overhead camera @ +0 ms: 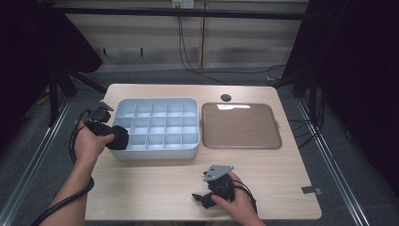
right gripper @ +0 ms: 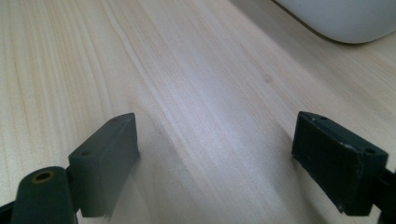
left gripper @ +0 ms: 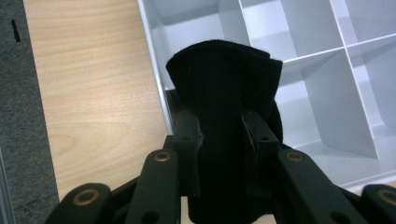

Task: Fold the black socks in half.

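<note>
Wooden table point(overhead camera: 155, 183) is carrying two containers side by side. Item one: white compartment organizer point(overhead camera: 155, 127), its grid cells lying bare as far as visible. Item two: flat lid point(overhead camera: 241, 125), resting just beside it on the right. Black folded cloth point(left gripper: 224, 93) is hanging over the organizer's near-left corner cell, with the left gripper point(left gripper: 219, 135) clamping it between its jaws. Right gripper point(right gripper: 215, 158) is resting low over bare tabletop, jaws standing wide apart, holding nothing.
</note>
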